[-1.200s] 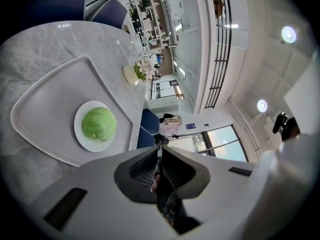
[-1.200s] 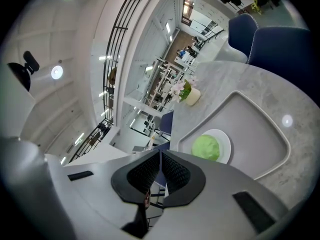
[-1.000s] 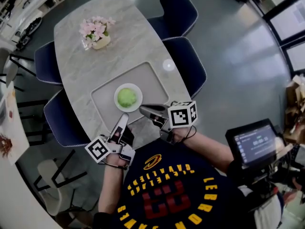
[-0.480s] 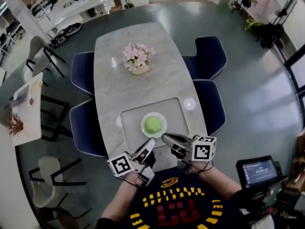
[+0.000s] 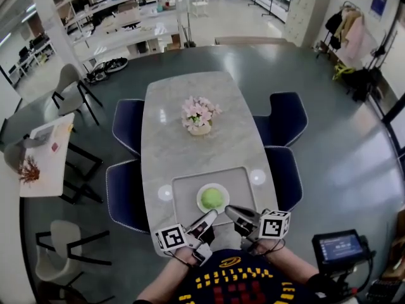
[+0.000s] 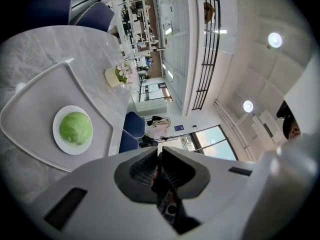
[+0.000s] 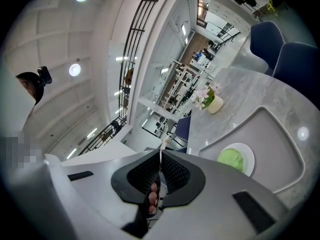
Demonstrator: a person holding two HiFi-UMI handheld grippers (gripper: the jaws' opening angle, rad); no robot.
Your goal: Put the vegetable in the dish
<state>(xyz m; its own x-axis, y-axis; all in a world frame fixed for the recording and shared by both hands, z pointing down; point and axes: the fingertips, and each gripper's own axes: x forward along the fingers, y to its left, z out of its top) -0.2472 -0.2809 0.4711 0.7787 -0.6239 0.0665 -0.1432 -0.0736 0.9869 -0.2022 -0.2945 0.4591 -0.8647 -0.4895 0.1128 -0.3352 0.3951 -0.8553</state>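
A round green vegetable (image 5: 213,197), a cabbage-like head, lies on a small white dish (image 5: 202,202). The dish stands on a grey tray (image 5: 183,195) at the near end of the marble table (image 5: 190,151). My left gripper (image 5: 211,215) hangs just short of the dish on its near left, shut and empty. My right gripper (image 5: 228,209) hovers at the dish's near right, also shut and empty. In the left gripper view the vegetable (image 6: 75,128) sits left of the shut left gripper (image 6: 159,156). In the right gripper view the vegetable (image 7: 231,159) is to the right of the shut right gripper (image 7: 161,156).
A vase of pink flowers (image 5: 199,116) stands mid-table. Dark blue chairs (image 5: 130,124) (image 5: 286,116) line both long sides. Small round discs (image 5: 165,192) (image 5: 257,177) flank the tray. A white side table (image 5: 44,154) is at the left, a monitor (image 5: 335,249) at my lower right.
The head view has swung round and pulled back, so the table looks smaller and upright. Both grippers stay shut near the dish's near side. The vegetable has not moved on the dish.
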